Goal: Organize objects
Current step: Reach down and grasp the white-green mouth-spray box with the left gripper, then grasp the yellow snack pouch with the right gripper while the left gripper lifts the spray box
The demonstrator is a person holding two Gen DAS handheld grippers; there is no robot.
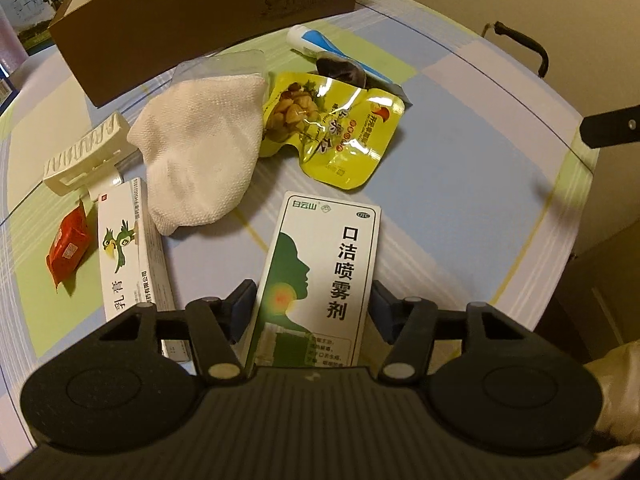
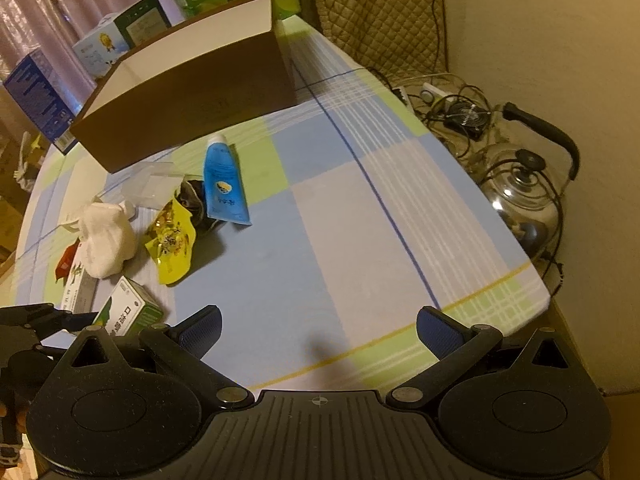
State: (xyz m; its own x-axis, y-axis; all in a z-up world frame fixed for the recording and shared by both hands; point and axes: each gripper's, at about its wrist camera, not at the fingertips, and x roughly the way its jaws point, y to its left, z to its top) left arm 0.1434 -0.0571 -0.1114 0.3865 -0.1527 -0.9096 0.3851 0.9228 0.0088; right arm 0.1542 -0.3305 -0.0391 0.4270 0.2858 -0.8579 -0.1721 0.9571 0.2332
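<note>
White-green spray box (image 1: 320,276) | left hand-held gripper (image 1: 314,304) straddles it | right (image 2: 318,330) wide

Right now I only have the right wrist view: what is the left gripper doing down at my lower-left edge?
Observer: The left gripper straddles the green-and-white spray box, one finger along each long side.
Operator: Clamped already?
Observer: Cannot tell; both pads sit very close to the box's edges.
Operator: Anything over there that I am missing?
Observer: A white ridged plastic piece lies beyond the parrot-print ointment box, next to the crumpled tissue.
</note>
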